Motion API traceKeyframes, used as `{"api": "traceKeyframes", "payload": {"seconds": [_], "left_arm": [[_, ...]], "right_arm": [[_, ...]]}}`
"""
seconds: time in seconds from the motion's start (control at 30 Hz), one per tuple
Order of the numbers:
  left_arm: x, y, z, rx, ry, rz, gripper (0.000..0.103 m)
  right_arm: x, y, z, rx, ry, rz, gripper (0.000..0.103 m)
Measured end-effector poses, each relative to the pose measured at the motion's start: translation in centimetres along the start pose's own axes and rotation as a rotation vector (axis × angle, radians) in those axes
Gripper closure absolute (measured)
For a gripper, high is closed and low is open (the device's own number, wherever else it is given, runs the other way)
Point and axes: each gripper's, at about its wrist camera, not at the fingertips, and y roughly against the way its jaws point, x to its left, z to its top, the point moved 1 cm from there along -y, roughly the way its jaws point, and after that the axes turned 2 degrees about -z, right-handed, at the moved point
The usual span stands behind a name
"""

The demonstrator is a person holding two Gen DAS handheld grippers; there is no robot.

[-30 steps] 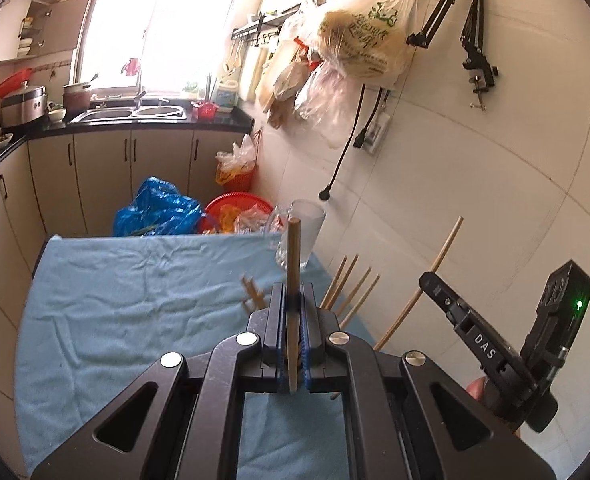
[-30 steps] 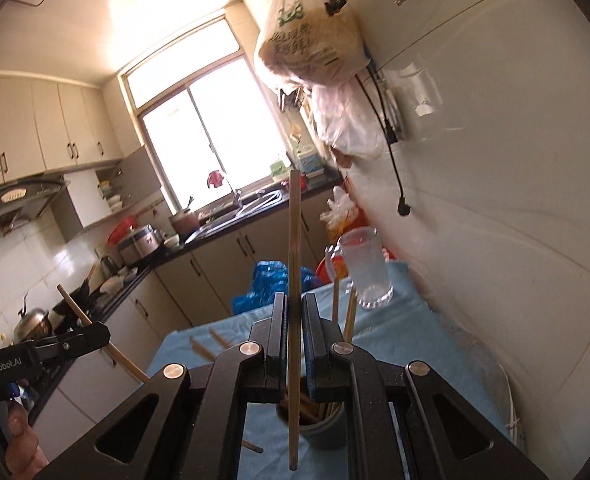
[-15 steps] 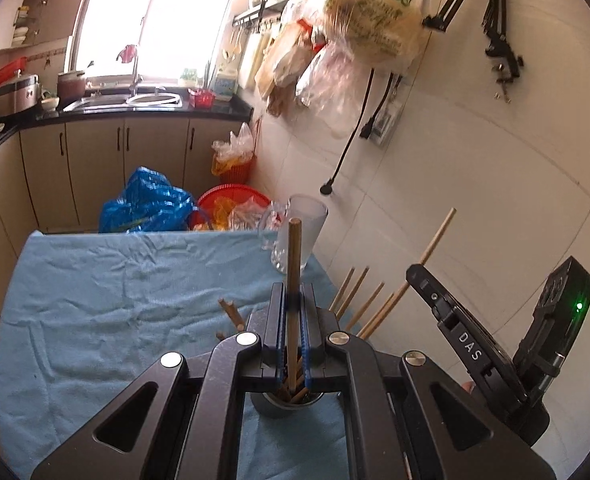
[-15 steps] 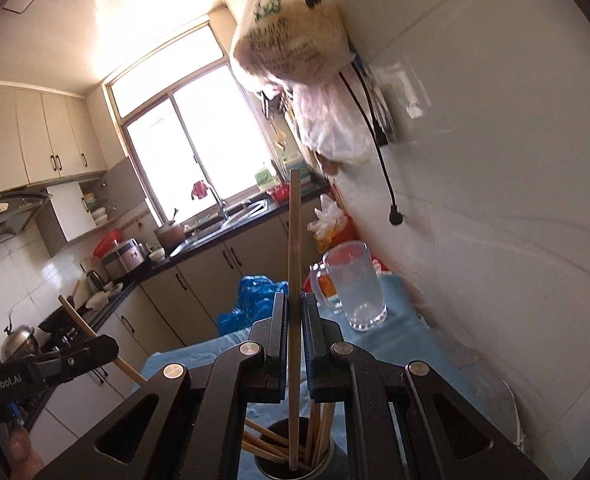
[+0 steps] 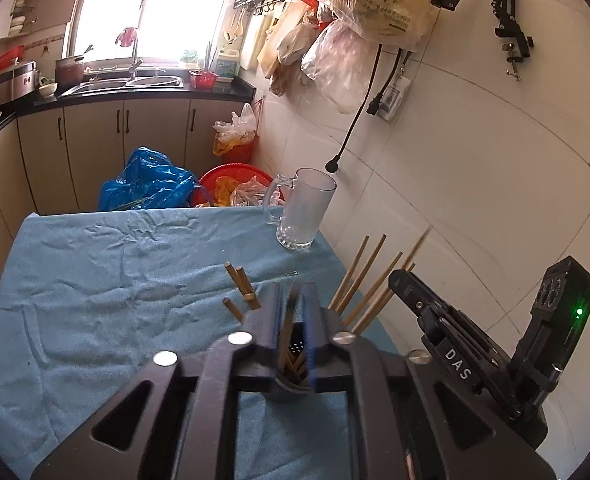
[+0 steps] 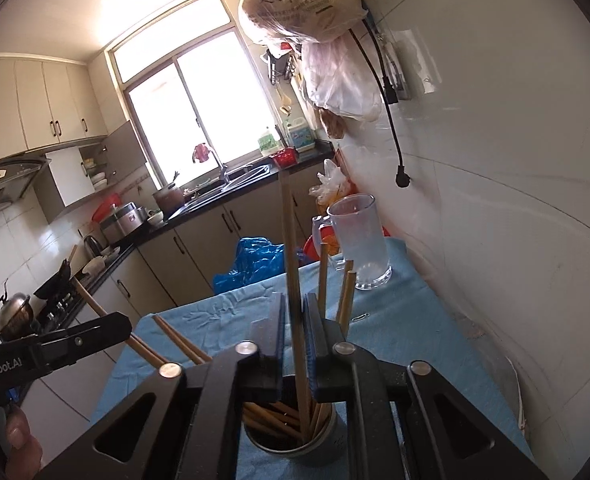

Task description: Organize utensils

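A dark round holder (image 6: 295, 446) with several wooden chopsticks stands on the blue cloth, also below my left gripper (image 5: 291, 392). My left gripper (image 5: 293, 294) is right above it with the jaws apart; a chopstick (image 5: 286, 336) between them stands in the holder. My right gripper (image 6: 293, 312) is above the holder too, jaws slightly apart around an upright chopstick (image 6: 289, 248) whose lower end rests inside the holder. Each gripper shows in the other's view: the right one (image 5: 447, 328), the left one (image 6: 75, 340).
A glass mug (image 5: 305, 210) stands on the blue cloth (image 5: 95, 280) at the far right corner, near the tiled wall (image 5: 475, 180). Bags hang on the wall above. A blue bag (image 5: 147, 184) and a red basin (image 5: 231, 178) lie beyond the table.
Both grippers came down over the holder with their chopsticks. The left jaws have opened and its chopstick has dropped into the holder. The right chopstick's lower end went into the holder and its jaws loosened.
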Motion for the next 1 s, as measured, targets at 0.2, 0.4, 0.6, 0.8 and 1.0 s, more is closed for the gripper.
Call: {"api": "traceKeyframes", "payload": {"seconds": [0.2,0.4,0.6,0.8,1.0], "left_arm": [[0.3,2.7,0.2,-0.064,0.013,0.007,0.066],[0.4,7.5,-1.1,-0.190,0.006,0.084,0.034],[0.3,11.6,-4.9,-0.290,-0.039,0.208,0.017],[0.9,12.9,-9.9,-0.280,-0.080,0.298,0.013],[1.8,12.6,-14.5,-0.227,-0.074,0.337,0.012]], "right_arm": [[0.3,2.3,1.1,-0.058,0.004,-0.012,0.069],[0.7,5.7,1.3,-0.099,0.003,-0.047,0.035],[1.9,9.5,-0.3,-0.135,0.048,-0.136,0.012],[3.3,12.0,-3.6,-0.139,0.132,-0.256,0.005],[3.5,13.5,-7.3,-0.117,0.196,-0.330,0.005]]}}
